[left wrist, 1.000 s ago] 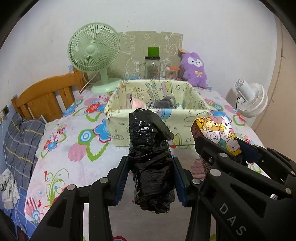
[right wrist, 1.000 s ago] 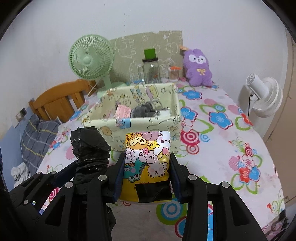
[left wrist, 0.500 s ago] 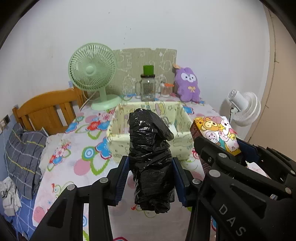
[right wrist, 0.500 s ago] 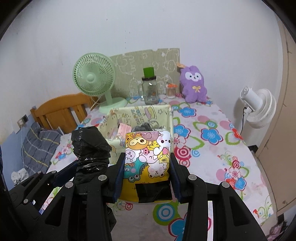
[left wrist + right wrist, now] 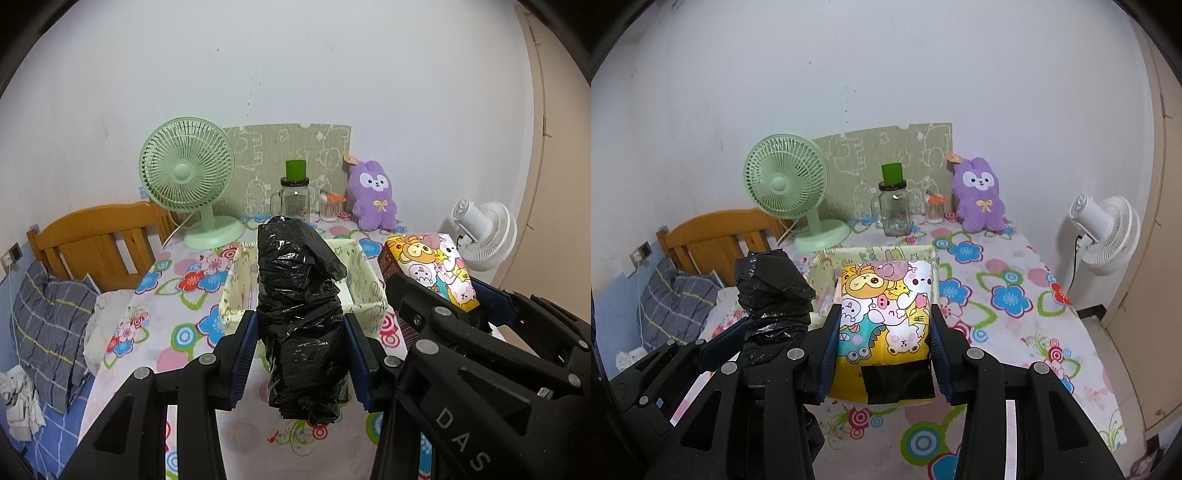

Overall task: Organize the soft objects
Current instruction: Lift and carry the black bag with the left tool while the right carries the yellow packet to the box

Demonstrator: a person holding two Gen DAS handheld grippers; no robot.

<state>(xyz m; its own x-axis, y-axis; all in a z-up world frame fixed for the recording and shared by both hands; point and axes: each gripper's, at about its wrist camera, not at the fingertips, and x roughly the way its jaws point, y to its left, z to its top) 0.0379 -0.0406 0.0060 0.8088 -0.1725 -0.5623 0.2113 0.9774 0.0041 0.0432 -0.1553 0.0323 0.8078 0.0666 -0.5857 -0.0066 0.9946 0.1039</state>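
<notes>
My left gripper is shut on a black plastic-wrapped bundle and holds it upright above the table; the bundle also shows in the right wrist view. My right gripper is shut on a yellow cartoon-print packet, which also shows in the left wrist view. Both are held side by side, above and in front of a pale yellow fabric storage box on the flowered tablecloth. The box's contents are hidden behind the held objects.
At the table's back stand a green desk fan, a glass jar with green lid, a small cup and a purple plush rabbit. A white fan stands right, a wooden chair and grey plaid cloth left.
Both grippers, still holding their objects, have risen and drawn back from the box; the box and table now look smaller and farther below.
</notes>
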